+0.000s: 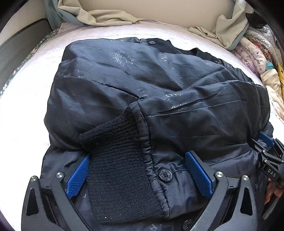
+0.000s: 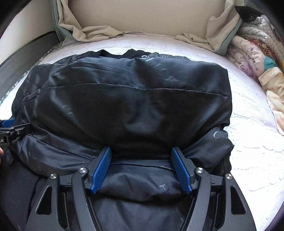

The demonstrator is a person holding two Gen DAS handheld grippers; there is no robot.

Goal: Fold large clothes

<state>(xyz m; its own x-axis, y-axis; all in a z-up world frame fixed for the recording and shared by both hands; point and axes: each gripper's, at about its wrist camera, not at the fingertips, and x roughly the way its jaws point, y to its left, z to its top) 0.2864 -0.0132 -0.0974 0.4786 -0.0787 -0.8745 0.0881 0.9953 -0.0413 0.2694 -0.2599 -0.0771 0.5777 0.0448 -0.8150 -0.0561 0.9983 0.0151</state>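
White textured bedding covers the bed [image 1: 26, 110], with a beige headboard at the far side, beige cloth [image 1: 106, 16] crumpled against it, and a heap of patterned quilts [image 2: 255, 58] at the far right. On the middle of the bed lies the dark jacket [image 1: 142, 85], folded with its shiny printed lining outward. Its black ribbed cuff [image 1: 117, 170] rests on the near edge, just left of a metal snap button [image 1: 166, 176]. The left hand-held gripper [image 1: 140, 174] has its 2 blue pads spread wide on either side of the cuff, released. The right hand-held gripper [image 2: 142, 170] is also parted, its pads straddling a bulge of lining at the jacket's near edge without clamping it.
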